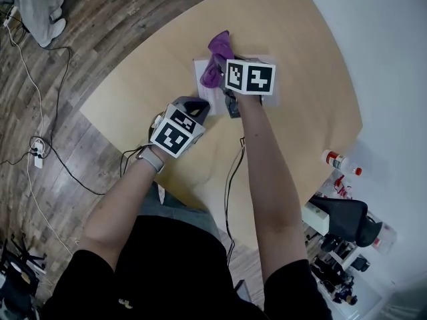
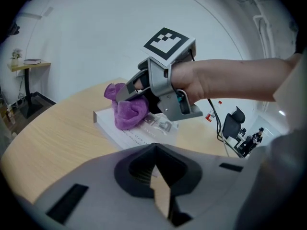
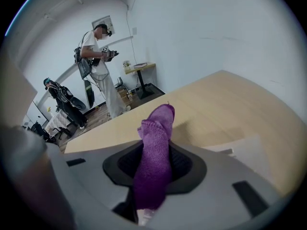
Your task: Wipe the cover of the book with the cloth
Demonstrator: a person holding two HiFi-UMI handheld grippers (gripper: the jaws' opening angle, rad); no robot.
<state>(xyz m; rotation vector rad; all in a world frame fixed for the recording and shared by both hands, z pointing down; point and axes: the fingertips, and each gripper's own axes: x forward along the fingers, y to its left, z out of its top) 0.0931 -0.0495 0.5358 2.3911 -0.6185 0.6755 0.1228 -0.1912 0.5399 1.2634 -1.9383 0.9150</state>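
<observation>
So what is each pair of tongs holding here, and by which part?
Right tongs: shut on the purple cloth, pinching a bunched part, the rest poking out past their tips. Left tongs: shut, holding nothing.

Book [image 2: 125, 134] lay on table [image 1: 300, 112], cloth [image 2: 128, 111] on its far-left end, right gripper [image 2: 132, 96] above the book, left gripper [image 1: 193, 107] left of it, by the book's near-left corner.

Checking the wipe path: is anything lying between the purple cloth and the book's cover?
Nothing visible does: the cloth, clamped in the right hand-held gripper, rests on the book, and nothing else lies on its cover.
</observation>
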